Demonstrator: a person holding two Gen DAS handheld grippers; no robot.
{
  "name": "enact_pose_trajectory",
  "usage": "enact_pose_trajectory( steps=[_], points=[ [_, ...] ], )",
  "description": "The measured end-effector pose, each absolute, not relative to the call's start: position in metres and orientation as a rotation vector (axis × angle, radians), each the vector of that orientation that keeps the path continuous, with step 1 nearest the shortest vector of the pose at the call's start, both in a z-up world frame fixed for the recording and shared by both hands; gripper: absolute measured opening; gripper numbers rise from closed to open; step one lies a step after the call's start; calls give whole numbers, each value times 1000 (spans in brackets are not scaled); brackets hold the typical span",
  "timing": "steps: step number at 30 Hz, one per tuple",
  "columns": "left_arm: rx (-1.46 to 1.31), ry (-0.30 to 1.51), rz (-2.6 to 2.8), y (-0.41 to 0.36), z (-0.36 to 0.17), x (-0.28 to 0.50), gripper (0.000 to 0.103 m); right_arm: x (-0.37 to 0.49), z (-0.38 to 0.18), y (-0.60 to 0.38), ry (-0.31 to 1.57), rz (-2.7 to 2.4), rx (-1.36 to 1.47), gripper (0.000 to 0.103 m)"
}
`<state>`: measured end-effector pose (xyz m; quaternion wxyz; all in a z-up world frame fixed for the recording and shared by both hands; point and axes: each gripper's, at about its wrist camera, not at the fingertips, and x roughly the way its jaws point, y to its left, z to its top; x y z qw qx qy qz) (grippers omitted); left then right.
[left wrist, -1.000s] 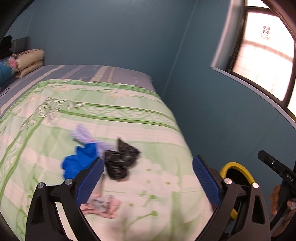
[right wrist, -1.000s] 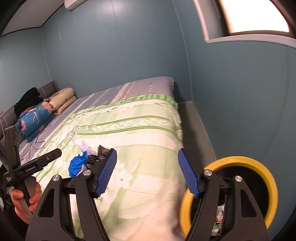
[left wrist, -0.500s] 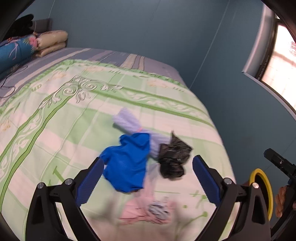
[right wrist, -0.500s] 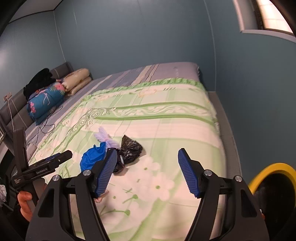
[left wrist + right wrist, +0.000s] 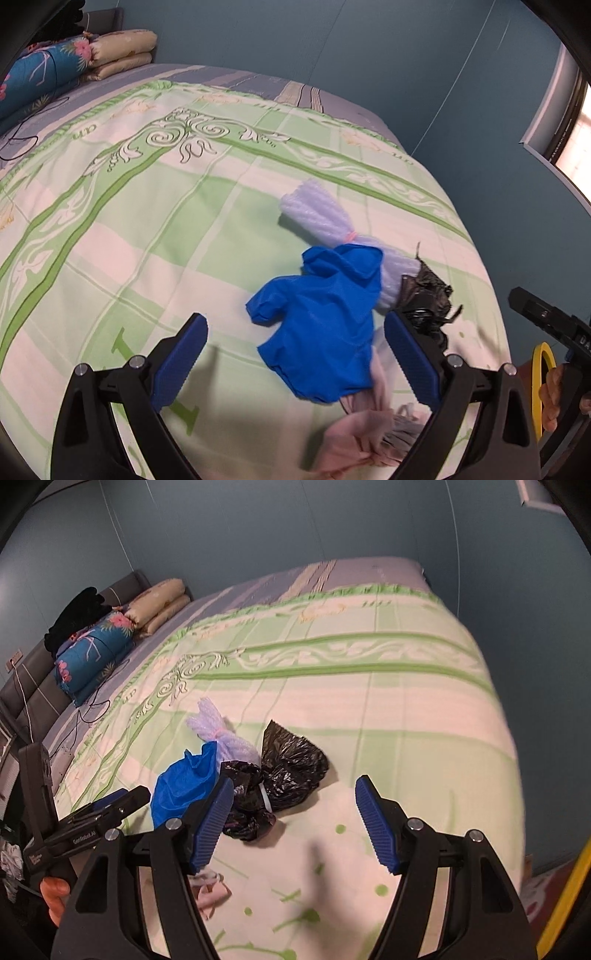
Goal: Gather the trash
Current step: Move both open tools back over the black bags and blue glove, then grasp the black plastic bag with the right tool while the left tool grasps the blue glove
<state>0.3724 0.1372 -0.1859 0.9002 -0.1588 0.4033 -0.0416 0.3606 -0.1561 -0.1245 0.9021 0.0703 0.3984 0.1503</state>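
Observation:
A small heap of trash lies on the green patterned bed cover [image 5: 140,229]. It holds a crumpled blue plastic bag [image 5: 325,325] [image 5: 184,782], a pale lilac foam bundle tied with a pink band [image 5: 321,218] [image 5: 218,734], a knotted black bag [image 5: 284,779] [image 5: 424,295] and a pink scrap [image 5: 362,432] [image 5: 212,890]. My left gripper [image 5: 295,362] hovers open over the blue bag, nothing between its pads. My right gripper [image 5: 295,819] hangs open just right of the black bag, its left finger [image 5: 210,819] in front of it.
Folded pillows and a blue floral quilt [image 5: 92,650] sit at the head of the bed, with a thin cable [image 5: 88,709] nearby. A yellow-rimmed bin [image 5: 539,380] stands beside the bed on the right. Blue walls close in behind and to the right.
Both grippers have dropped and swung from the yellow bin side toward the trash heap, which now looks much larger and nearer. Neither gripper's opening has changed.

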Motion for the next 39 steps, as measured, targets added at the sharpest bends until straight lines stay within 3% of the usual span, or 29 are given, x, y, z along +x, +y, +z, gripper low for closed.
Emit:
enact_pose_trajectory(
  steps=[19,25,33,39],
  points=[
    [-327,902,-74,134,-220,395,91,425,-181,-121,967,256,108,64],
    [-297,914,-45,134,-224,397,74,425,-192,-116,981,252,79,52],
    [-288,919,-48,132,-224,396,34,422,-193,-108,985,257,48,30],
    [-316,940,-52,136,-221,395,21,412,-184,-112,962,255,42,23]
  ],
)
